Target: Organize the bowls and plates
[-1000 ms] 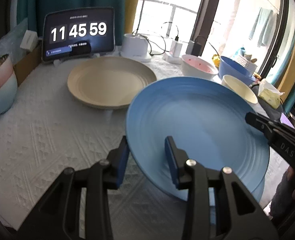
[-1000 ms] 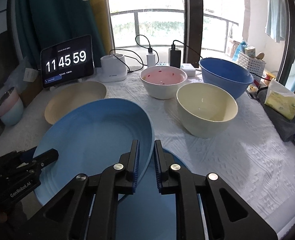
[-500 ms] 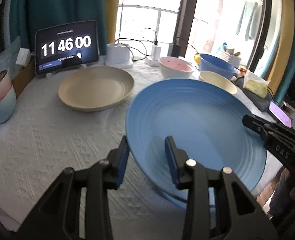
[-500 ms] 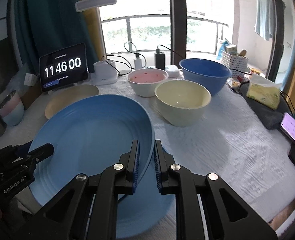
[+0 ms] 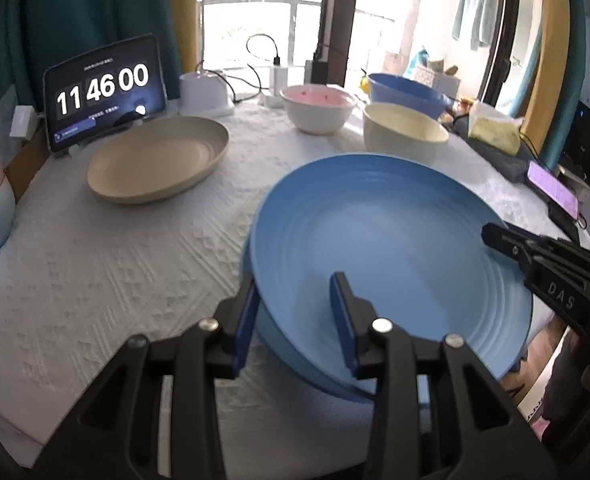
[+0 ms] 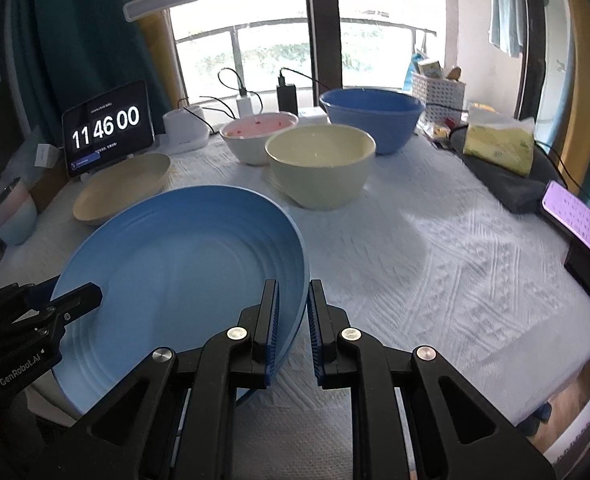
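Ribbed round blue plate (image 5: 391, 240) tilted, raised edge toward right gripper (image 6: 293, 316), its fingers pinched on the rim, left gripper (image 5: 293, 312) fingers straddling opposite rim, wider apart, above white textured surface (image 6: 435, 264).

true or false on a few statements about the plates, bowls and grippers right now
1. Both grippers are on the blue plate: true, the left gripper and right gripper each straddle its rim.
2. The beige plate is stacked under the blue one: false, it lies apart near the clock.
3. Three bowls stand behind: true, pink bowl, cream bowl, blue bowl.
4. The cream bowl is upside down: false, upright.
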